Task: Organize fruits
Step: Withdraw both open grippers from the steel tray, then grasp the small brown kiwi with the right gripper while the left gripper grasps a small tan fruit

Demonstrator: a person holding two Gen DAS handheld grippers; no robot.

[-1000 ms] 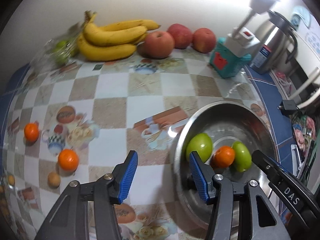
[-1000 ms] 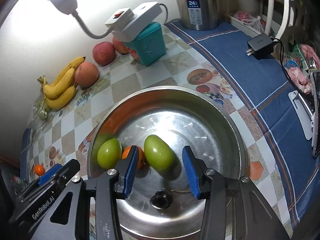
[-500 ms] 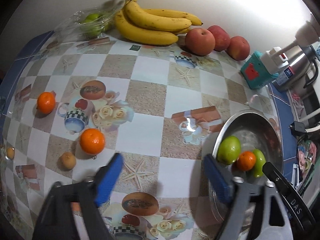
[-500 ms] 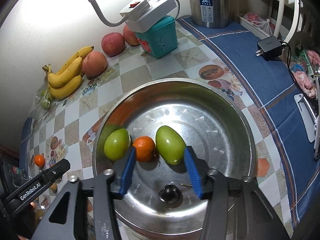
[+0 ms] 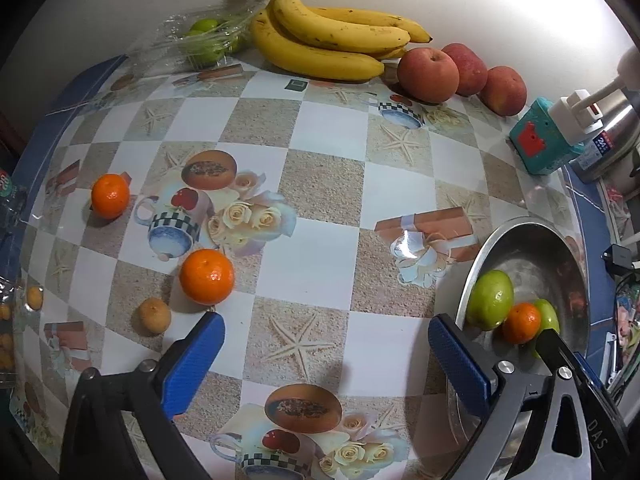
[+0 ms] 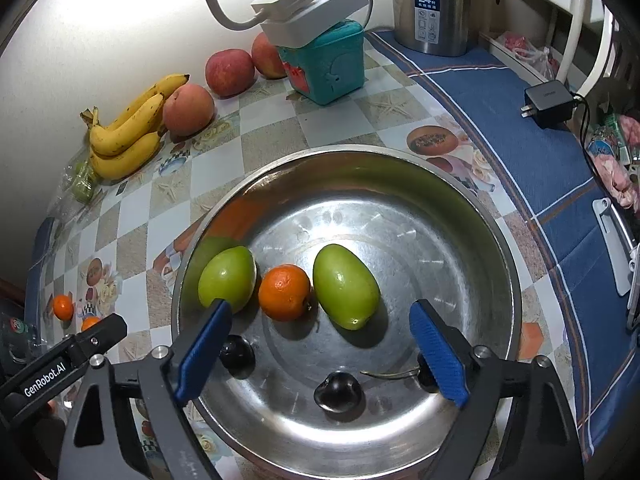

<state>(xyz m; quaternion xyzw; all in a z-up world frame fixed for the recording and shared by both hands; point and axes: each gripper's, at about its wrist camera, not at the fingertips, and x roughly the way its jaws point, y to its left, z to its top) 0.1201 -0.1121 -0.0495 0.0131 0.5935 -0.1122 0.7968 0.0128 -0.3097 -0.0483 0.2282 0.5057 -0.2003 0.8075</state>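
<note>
Hovering over the steel bowl, my right gripper had just spread its jaws wide, with nothing between them. Inside the bowl lay two green fruits, one on either side of a small orange, and nearer my gripper sat dark round things, cherries I think, though the glare made that hard to judge. My left gripper had also just opened fully and held nothing, poised above the patterned tablecloth just left of the bowl. A loose orange lay further left of the bowl beside a small brown fruit, another orange beyond. Bananas and apples rested well behind the bowl, by the wall.
</note>
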